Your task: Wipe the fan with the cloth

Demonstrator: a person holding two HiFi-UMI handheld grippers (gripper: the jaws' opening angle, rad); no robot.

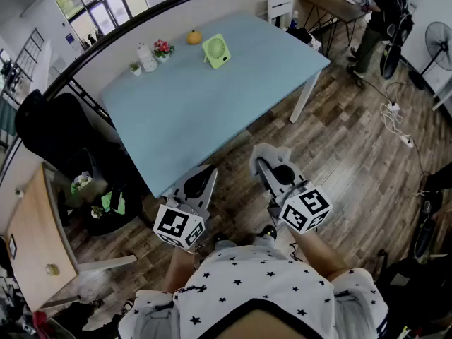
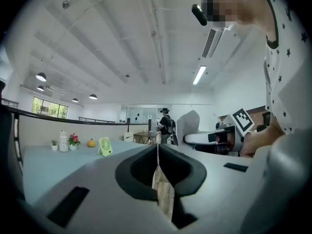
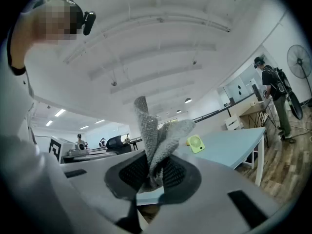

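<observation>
A small green fan (image 1: 216, 51) stands upright at the far side of the light blue table (image 1: 212, 111); it also shows far off in the left gripper view as the fan (image 2: 104, 146) and in the right gripper view as the fan (image 3: 195, 143). My right gripper (image 1: 268, 162) is held off the table's near edge, above the floor, shut on a grey cloth (image 3: 155, 135) that sticks up out of its jaws. My left gripper (image 1: 205, 175) hangs beside it at the table's near corner, shut with nothing between its jaws (image 2: 157, 149). Both are far from the fan.
Left of the fan stand a white bottle (image 1: 147, 57), a small potted plant (image 1: 135, 68), pink flowers (image 1: 163, 48) and an orange object (image 1: 193, 37). Black chair (image 1: 56, 129) at the table's left. A person (image 1: 374, 20) and a standing fan (image 1: 438, 55) at the far right.
</observation>
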